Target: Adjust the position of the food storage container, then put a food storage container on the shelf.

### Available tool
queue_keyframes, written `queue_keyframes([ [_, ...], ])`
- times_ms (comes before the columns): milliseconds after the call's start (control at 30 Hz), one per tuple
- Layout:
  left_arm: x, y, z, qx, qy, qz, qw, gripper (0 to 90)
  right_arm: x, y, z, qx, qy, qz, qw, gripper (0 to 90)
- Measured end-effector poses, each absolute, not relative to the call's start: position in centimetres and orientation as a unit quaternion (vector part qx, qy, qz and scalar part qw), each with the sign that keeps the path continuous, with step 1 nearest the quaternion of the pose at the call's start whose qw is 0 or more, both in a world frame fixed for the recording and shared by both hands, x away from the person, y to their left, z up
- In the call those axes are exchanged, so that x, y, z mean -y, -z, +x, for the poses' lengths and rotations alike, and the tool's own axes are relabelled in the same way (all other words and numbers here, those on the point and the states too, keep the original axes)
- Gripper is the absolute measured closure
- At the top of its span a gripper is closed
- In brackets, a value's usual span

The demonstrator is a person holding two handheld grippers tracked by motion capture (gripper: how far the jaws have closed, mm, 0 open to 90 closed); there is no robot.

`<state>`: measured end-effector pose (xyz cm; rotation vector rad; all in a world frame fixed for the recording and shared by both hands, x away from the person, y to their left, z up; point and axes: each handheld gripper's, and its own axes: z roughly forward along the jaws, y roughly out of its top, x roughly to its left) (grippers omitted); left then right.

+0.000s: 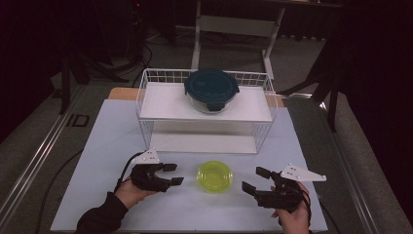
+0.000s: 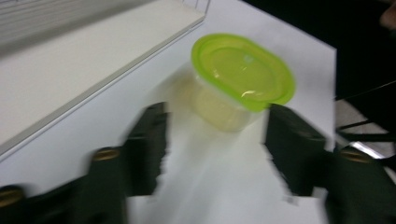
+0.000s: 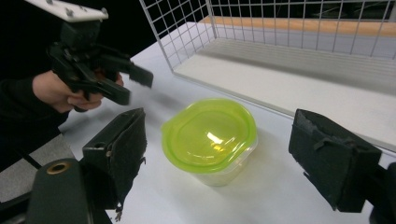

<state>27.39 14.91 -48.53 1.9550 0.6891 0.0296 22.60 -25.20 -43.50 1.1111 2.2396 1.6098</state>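
The table carried a white wire rack of 2 levels, and on its upper shelf sat a glass container with a dark teal lid. In front of the rack, near the table's front edge, stood a small clear tub with a lime-green lid, between the 2 tongs and touched by neither.

The left tongs were held just to the tub's left, jaws open and empty, pointing at it; in the left gripper view the tub lay ahead of the gap, just beyond the jaw tips. The right tongs waited on the tub's right, jaws spread wide with nothing between them.

Judging from this, the work on the tub was at its start: both tongs were lined up, but the grip and any lift or placement remained to be done.
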Motion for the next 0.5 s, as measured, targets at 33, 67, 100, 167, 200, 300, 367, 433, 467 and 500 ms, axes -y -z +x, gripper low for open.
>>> queue_keyframes([
  [33,-14.9,48.4,27.4,-0.277,-0.005,0.813,0.512,23.7,25.2,43.6,22.6,-0.752,-0.538,0.372,0.084,18.3],
  [67,-14.8,48.3,27.3,-0.275,-0.004,0.815,0.511,16.3,25.1,43.6,22.6,-0.752,-0.538,0.372,0.085,18.3],
  [100,-14.7,48.2,27.3,-0.275,-0.005,0.813,0.513,14.1,25.1,43.7,22.7,-0.753,-0.537,0.371,0.085,18.2],
  [167,-14.5,48.0,27.2,-0.276,-0.004,0.808,0.520,12.1,25.0,43.7,22.6,-0.753,-0.536,0.372,0.085,17.7],
  [200,-14.4,47.9,27.2,-0.275,-0.001,0.806,0.524,8.6,25.0,43.7,22.7,-0.754,-0.535,0.372,0.085,17.5],
  [300,-13.8,47.5,27.0,-0.278,0.003,0.800,0.531,3.0,25.0,43.8,22.7,-0.755,-0.539,0.366,0.080,15.3],
  [367,-13.4,47.2,26.9,-0.279,-0.005,0.796,0.537,2.8,24.9,43.9,22.8,-0.758,-0.539,0.360,0.076,14.0],
  [433,-13.0,46.7,26.8,-0.275,-0.009,0.790,0.548,3.7,24.8,44.0,23.0,-0.757,-0.543,0.357,0.067,12.8],
  [467,-12.8,46.5,26.9,-0.276,-0.001,0.788,0.551,4.6,24.8,44.1,23.1,-0.755,-0.544,0.361,0.061,12.0],
  [500,-12.6,46.3,27.0,-0.278,0.003,0.786,0.552,4.6,24.6,44.0,23.2,-0.758,-0.536,0.366,0.068,12.0],
])
